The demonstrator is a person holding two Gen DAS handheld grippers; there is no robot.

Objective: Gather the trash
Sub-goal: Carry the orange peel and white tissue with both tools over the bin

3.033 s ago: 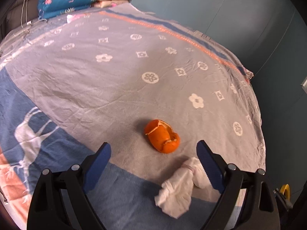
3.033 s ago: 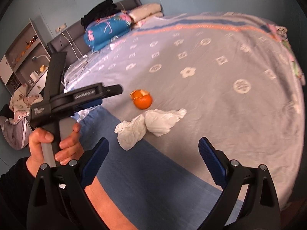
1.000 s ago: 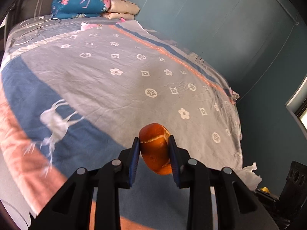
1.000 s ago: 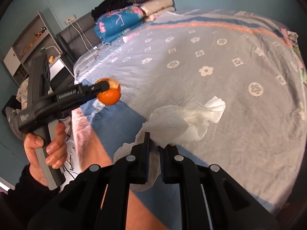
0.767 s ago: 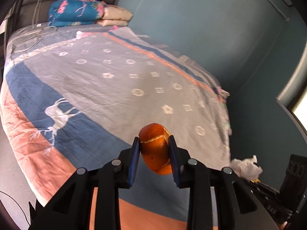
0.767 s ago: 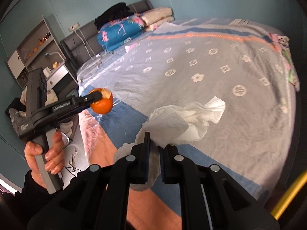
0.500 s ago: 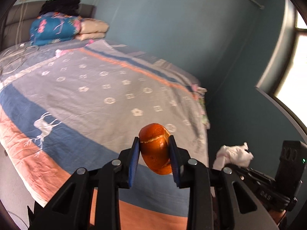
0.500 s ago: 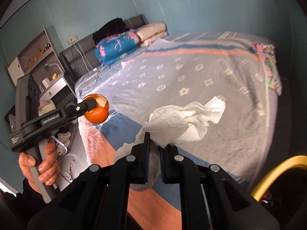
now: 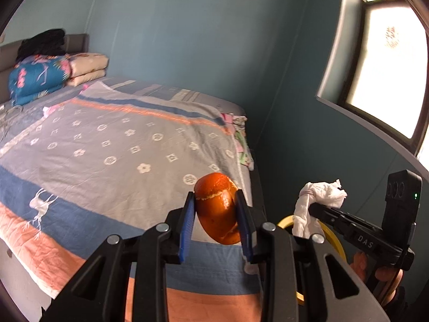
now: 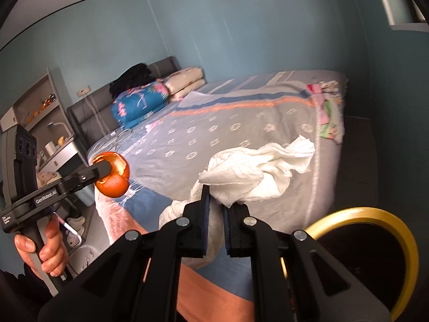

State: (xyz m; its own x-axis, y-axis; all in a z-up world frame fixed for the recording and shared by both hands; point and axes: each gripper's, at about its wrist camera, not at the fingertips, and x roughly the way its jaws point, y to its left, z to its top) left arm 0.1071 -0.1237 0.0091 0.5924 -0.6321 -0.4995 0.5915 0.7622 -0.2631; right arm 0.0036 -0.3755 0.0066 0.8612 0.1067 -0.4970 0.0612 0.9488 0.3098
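A torn, hollow orange peel [image 9: 218, 212] is clamped in the left tongs [image 9: 216, 224]. Crumpled white tissue [image 10: 257, 171] is pinched in the right tongs [image 10: 216, 212].

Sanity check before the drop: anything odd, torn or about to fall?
Nothing spilled. The orange peel sits firmly in the left claw. The tissue is pinched only at one corner by the right claw, and most of it hangs loose, so it may slip. The yellow-rimmed bin is just below.

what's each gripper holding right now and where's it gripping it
The left gripper clamps the orange peel across its sides. The right gripper pinches the crumpled tissue at its lower bunched end.
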